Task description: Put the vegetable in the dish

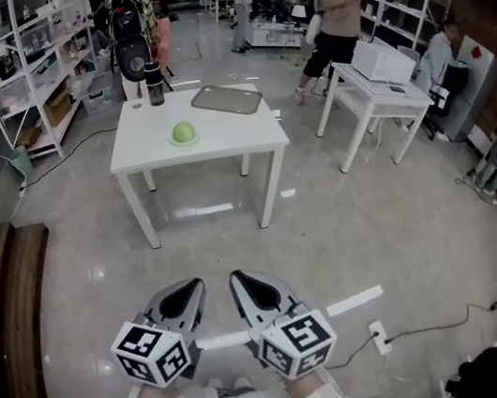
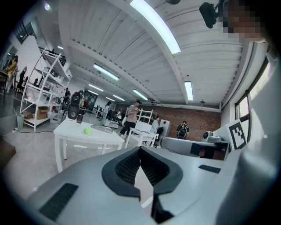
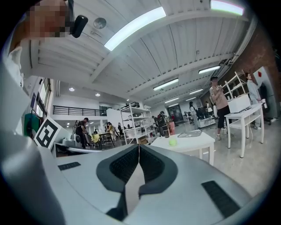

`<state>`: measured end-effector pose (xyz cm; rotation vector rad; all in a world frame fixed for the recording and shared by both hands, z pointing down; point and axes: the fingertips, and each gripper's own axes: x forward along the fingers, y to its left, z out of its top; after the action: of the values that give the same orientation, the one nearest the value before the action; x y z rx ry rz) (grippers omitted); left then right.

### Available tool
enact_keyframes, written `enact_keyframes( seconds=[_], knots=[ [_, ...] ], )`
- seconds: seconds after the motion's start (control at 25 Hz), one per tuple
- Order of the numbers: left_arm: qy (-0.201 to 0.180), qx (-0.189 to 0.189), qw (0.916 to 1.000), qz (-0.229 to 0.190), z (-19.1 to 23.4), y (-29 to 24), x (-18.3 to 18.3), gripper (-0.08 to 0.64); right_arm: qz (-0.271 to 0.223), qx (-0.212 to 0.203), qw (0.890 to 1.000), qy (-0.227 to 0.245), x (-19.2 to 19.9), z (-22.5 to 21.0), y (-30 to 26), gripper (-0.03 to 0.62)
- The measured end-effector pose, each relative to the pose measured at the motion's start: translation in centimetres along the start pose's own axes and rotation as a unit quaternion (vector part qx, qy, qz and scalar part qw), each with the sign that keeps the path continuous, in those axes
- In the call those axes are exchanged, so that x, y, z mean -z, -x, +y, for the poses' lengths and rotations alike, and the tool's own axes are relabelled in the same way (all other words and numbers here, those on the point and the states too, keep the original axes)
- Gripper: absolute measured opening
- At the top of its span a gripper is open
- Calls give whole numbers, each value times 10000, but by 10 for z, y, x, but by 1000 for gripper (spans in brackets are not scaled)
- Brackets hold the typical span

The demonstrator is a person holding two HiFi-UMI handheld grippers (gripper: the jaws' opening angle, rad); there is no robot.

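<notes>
Head view looks steeply down; both level gripper views share the far table.

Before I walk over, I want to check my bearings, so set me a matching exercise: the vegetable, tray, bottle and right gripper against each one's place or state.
1. green vegetable
2. grey tray
3. dark bottle
4. right gripper

a. fingers shut, nothing between them
b. far left corner of the table
c. far side of the table, right of the bottle
d. the table thing nearest the person

Pairs: 1-d, 2-c, 3-b, 4-a.
</notes>
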<state>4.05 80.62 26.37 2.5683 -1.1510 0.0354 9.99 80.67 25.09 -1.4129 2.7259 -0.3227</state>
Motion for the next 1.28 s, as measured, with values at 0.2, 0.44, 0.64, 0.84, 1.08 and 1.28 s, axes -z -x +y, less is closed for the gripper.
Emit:
enact_keyframes(
  seconds=[0.2,0.44,0.64,0.84,1.08,1.28],
  knots=[
    [275,26,9996,19,-12,-18,16,8,86,-102,9998,-121,6,-17,7,14],
    [492,-13,9983,300,-4,-26,42,8,374,-390,9984,-175,30,-14,-6,14],
    [537,-76,9973,491,28,-47,48,8,486,-392,9977,-275,42,-31,-42,14],
    [431,-84,9981,434,83,-78,20,8,475,-454,9975,-255,31,-48,-104,14],
    [220,166,9992,290,163,-133,-39,8,253,-195,9995,-11,-9,-85,-202,14],
    [144,308,9992,231,225,-173,-79,8,86,54,9999,18,-30,-114,-280,14]
  ],
)
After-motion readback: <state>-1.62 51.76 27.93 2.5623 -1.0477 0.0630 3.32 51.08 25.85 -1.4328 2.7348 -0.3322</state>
